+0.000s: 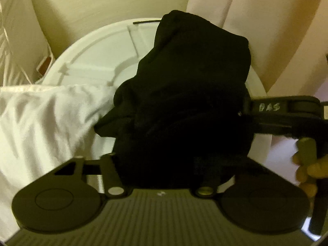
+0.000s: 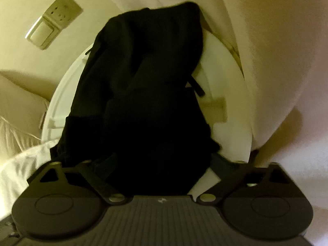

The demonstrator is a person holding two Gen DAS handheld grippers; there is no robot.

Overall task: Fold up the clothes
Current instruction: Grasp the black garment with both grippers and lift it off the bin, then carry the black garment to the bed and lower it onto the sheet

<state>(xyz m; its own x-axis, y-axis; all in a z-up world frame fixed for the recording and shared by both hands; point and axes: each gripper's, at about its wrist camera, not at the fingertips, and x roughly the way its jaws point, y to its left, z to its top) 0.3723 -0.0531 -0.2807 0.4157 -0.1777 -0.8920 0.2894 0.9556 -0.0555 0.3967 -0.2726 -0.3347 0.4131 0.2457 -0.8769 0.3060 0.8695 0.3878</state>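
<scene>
Black garment (image 1: 184, 102) on white round table (image 1: 92, 57) | L gripper (image 1: 164, 164) & R gripper (image 2: 162, 164): both buried in garment, grip unclear

White round bench with a black garment heaped on it

The bench (image 1: 98, 51) is a round white top with moulded ridges, its bare part in the upper left of the left wrist frame. A black garment (image 1: 184, 102) lies bunched across its middle and right. A white cloth (image 1: 45, 112) overlaps the bench's left edge, touching the garment.
</scene>
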